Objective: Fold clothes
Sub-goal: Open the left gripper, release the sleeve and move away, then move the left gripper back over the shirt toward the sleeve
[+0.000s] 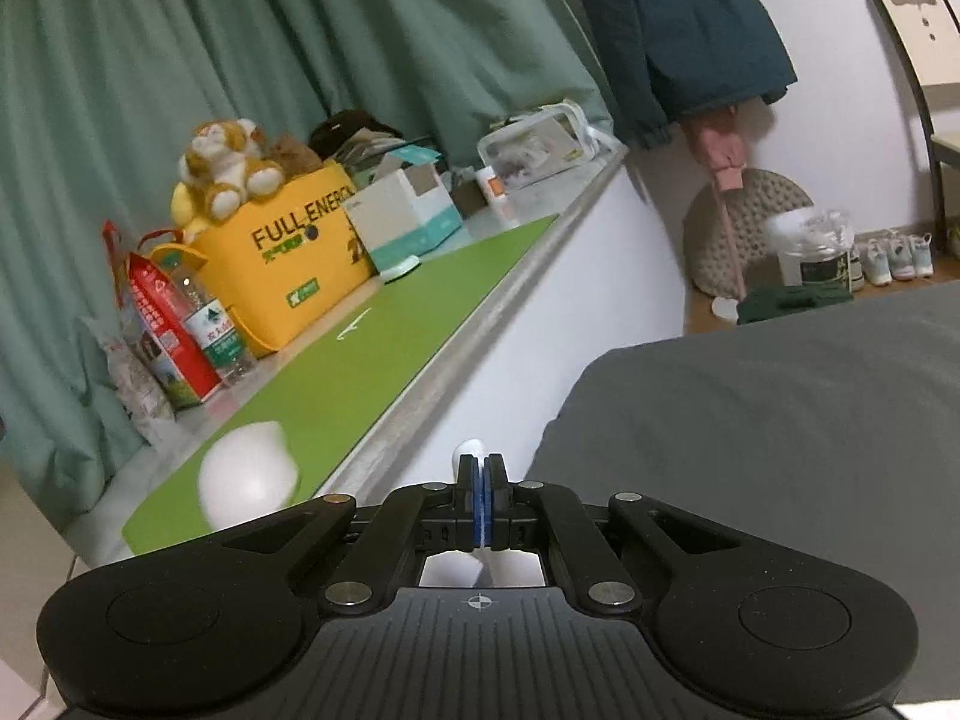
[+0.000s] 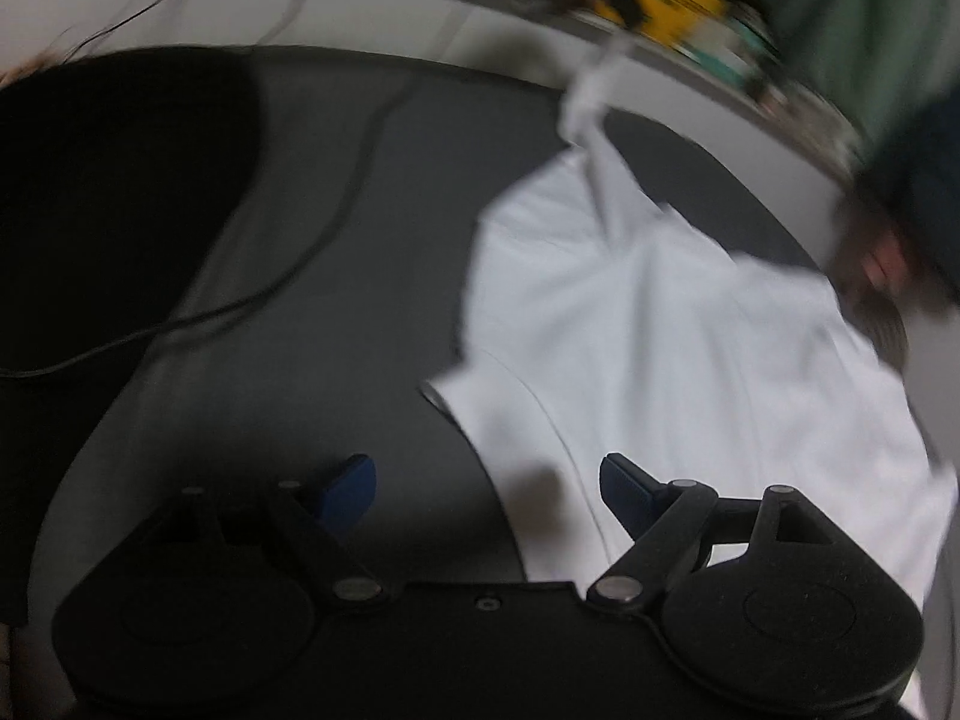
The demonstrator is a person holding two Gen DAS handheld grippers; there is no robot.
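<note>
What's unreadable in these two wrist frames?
- Left wrist: how much white garment the shut left gripper holds; its fingers hide all but a tip.
- Right wrist: motion blur smears the ledge clutter and the white garment's shape.
- Right wrist: the garment's right side, cut off by the frame edge.
- Right gripper: open, holding nothing.
</note>
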